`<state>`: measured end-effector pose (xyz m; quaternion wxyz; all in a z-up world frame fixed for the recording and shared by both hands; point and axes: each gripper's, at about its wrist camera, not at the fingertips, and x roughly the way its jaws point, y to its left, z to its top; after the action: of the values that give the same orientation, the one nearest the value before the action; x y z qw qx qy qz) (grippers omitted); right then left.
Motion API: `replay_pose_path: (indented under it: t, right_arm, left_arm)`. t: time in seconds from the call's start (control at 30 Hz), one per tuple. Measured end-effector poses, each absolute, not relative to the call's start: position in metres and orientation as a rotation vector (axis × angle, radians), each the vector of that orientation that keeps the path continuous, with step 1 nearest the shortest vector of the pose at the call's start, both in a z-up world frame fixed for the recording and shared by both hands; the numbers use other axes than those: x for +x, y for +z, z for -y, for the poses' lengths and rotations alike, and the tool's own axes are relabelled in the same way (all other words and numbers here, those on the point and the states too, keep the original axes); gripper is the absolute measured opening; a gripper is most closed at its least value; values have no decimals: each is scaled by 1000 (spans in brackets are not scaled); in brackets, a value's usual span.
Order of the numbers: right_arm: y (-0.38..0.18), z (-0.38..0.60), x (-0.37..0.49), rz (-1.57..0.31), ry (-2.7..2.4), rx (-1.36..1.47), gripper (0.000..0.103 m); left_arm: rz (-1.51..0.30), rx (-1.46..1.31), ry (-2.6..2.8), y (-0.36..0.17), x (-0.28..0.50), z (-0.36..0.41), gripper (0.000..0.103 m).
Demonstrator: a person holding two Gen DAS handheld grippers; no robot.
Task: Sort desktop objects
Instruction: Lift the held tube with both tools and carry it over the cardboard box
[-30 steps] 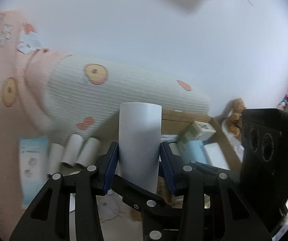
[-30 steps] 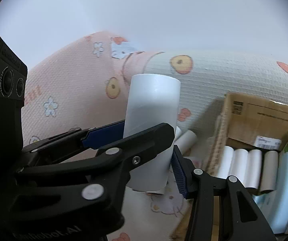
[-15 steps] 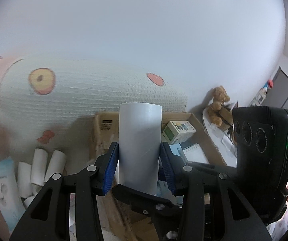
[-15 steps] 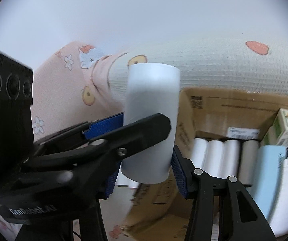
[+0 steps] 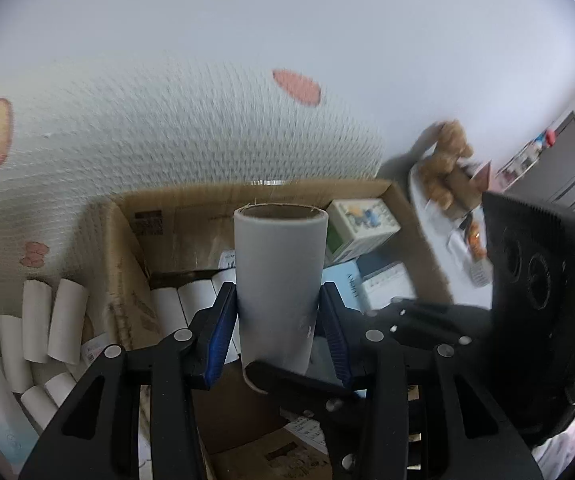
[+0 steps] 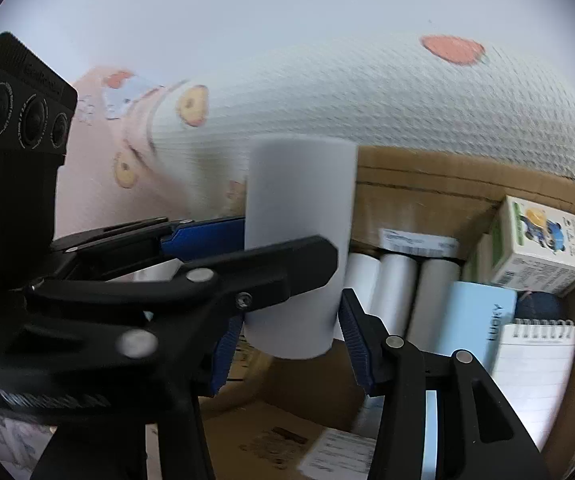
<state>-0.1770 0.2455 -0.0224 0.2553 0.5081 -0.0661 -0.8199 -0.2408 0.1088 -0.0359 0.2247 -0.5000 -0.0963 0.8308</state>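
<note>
The paper tube (image 5: 280, 280) stood upright between the blue pads of the left gripper (image 5: 279, 332), which clenched it low on its sides; the right gripper (image 6: 291, 320) gripped a like white tube (image 6: 299, 240) the same way, its long axis running up and away from the fingers; both tubes hung above the near edge of the cardboard box (image 5: 127, 248), which lay ahead and below, apparently the drop-off place; inside, a row of tubes (image 6: 399, 280) lay side by side beside a small printed carton (image 6: 543, 248) and a notepad (image 6: 535, 360); more loose tubes (image 5: 53, 320) lay outside the box's left wall.
</note>
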Motion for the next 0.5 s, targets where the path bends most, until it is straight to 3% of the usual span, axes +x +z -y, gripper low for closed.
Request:
replay_pose_path:
  t: [0.5]
  right_arm:
    - [-72, -271, -204, 184, -2179, 1688, 41]
  left_arm:
    - [304, -1637, 2146, -99, -280, -134, 46]
